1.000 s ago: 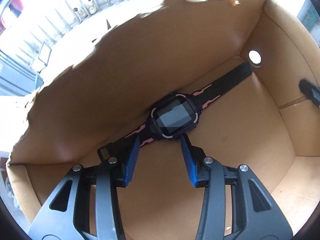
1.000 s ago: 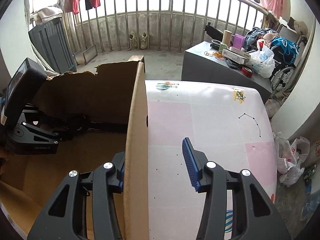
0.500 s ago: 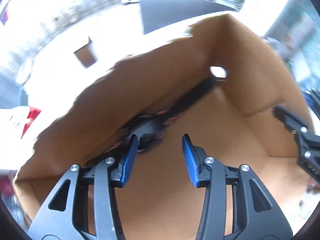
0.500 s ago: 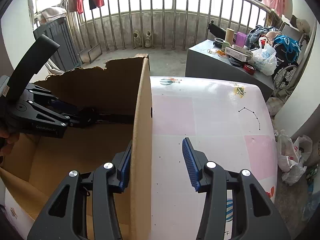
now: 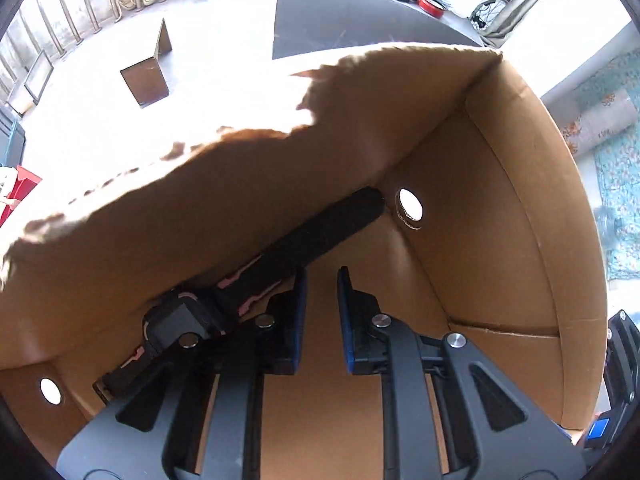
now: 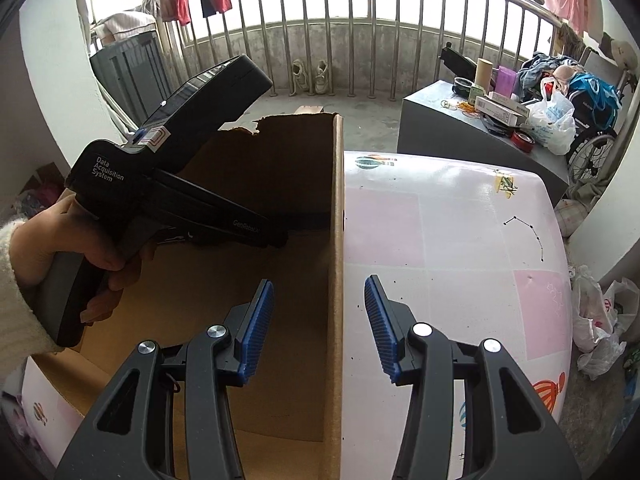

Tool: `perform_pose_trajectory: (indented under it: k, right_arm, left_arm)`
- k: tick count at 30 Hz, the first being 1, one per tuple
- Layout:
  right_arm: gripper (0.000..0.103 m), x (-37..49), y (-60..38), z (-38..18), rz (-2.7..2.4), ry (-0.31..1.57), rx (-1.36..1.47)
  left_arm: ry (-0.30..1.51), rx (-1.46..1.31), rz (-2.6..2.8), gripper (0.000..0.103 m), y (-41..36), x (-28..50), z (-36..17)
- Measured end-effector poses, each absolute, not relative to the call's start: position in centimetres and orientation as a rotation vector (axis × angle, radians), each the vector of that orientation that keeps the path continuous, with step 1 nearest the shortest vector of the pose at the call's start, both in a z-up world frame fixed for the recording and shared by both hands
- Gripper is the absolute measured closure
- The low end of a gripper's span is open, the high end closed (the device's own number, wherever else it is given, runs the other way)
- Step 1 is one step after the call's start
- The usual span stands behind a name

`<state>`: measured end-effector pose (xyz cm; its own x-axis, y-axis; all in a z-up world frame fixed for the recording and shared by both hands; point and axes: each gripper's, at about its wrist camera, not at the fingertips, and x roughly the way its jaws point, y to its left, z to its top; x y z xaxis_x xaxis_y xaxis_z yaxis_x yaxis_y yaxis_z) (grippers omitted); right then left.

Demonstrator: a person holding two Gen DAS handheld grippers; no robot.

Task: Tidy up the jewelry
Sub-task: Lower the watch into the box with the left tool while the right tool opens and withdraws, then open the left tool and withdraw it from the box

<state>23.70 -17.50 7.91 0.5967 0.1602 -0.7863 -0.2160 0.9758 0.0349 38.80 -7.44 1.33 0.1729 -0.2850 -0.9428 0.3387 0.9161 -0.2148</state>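
Cardboard box (image 5: 500, 184) on patterned table (image 6: 452, 240); watch (image 5: 256, 280) flat along box's far wall; left gripper (image 5: 321, 312) beside strap, jaws just narrowed, nothing between; right gripper (image 6: 319, 320) gaping astride box's side wall, untouching.

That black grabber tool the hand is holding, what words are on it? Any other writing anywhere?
"Data Acquisition System": white letters on the left gripper body, near the hand.
"GenRobot.ai": on the same gripper's arm; the last letters are faint.
Boxes on the grey cabinet: print too small to read.
Watch screen: dark, no text.
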Motion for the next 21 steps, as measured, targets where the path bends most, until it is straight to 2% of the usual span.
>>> perform_pose_trajectory:
  k: [1, 4, 7, 10, 12, 16, 21]
  right_arm:
    - [0.056, 23.5, -17.6, 8.0, 0.216, 0.903, -0.057]
    - [0.056, 22.3, -18.7, 9.2, 0.237, 0.869, -0.02]
    - [0.056, 19.1, -19.8, 11.1, 0.29, 0.801, -0.022]
    - [0.056, 15.0, -20.7, 12.1, 0.349, 0.736, -0.064]
    - [0.056, 12.8, -21.2, 12.1, 0.352, 0.71, -0.092]
    - [0.056, 10.0, -21.4, 9.8, 0.428, 0.804, -0.071]
    - [0.056, 8.9, -19.0, 6.5, 0.513, 0.901, -0.121]
  left_arm:
    - [1.326, 0.056, -0.455, 0.088, -7.3, 36.7, 0.1]
    - [1.29, 0.076, -0.478, 0.088, -10.3, 33.5, 2.7]
    - [1.144, 0.099, -0.529, 0.088, -8.8, 28.6, 8.4]
    - [0.933, 0.081, -0.616, 0.087, -5.9, 19.5, 15.1]
    - [0.892, 0.049, -0.629, 0.084, -3.6, 14.7, 16.5]
    - [0.896, -0.009, -0.613, 0.079, 1.2, 8.7, 12.8]
    - [0.955, 0.064, -0.519, 0.079, 1.7, 7.0, 1.6]
